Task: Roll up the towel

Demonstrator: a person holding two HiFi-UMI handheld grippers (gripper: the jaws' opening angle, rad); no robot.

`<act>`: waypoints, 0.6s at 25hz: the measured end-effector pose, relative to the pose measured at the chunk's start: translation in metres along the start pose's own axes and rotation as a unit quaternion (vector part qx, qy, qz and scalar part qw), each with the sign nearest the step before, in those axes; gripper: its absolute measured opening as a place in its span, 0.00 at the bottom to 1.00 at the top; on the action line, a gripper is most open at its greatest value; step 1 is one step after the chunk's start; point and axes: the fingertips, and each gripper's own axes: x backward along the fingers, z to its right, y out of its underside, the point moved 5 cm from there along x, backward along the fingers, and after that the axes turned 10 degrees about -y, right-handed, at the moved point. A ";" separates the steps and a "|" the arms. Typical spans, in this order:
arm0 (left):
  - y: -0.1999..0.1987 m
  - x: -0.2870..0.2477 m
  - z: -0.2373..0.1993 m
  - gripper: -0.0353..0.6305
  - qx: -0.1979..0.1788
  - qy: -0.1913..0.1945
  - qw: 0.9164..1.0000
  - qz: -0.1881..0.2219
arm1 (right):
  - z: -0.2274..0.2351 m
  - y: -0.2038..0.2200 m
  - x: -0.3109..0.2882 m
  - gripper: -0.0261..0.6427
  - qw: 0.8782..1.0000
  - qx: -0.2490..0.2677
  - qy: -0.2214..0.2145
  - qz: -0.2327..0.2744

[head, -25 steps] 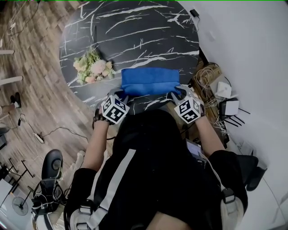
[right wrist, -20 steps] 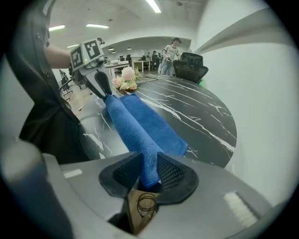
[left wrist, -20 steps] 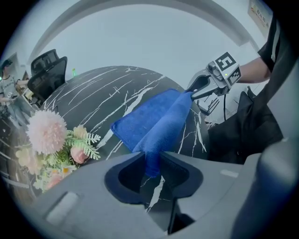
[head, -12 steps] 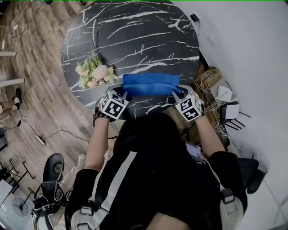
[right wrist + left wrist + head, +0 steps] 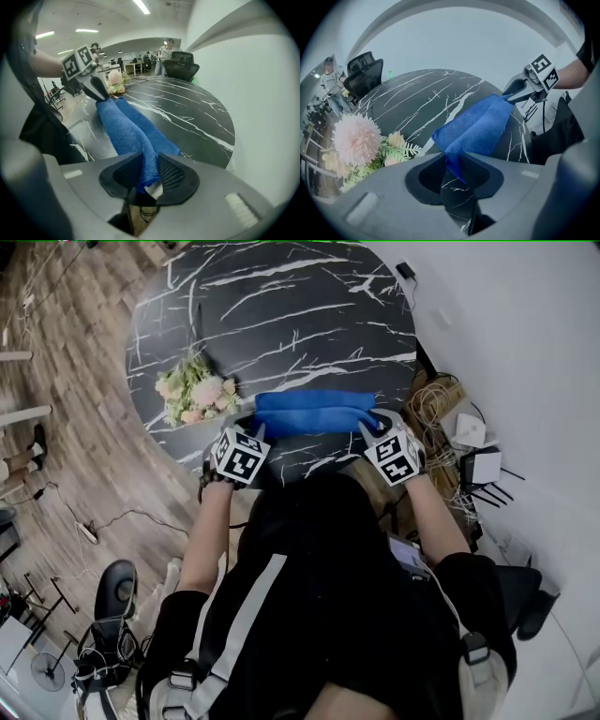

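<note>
A blue towel (image 5: 314,413) lies folded over in a long band near the front edge of the round black marble table (image 5: 281,296). My left gripper (image 5: 251,432) is shut on the towel's left end; in the left gripper view the cloth (image 5: 480,124) runs down between the jaws (image 5: 452,171). My right gripper (image 5: 372,430) is shut on the right end, with blue cloth (image 5: 126,126) and a white tag pinched between its pads (image 5: 149,176). Both ends are lifted slightly off the table, and the towel sags between them.
A bunch of pink and cream flowers (image 5: 192,390) lies on the table just left of the towel. Tangled cables and white boxes (image 5: 469,442) sit on the floor at the right by the wall. A black chair (image 5: 108,587) stands at the lower left.
Both grippers have moved away from the person, carrying the towel's near edge toward its far edge. The towel now looks narrower front to back.
</note>
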 end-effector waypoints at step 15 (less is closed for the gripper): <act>0.006 0.037 0.007 0.22 -0.009 -0.019 0.998 0.054 | -0.014 -0.015 0.035 0.28 0.996 0.033 0.014 0.085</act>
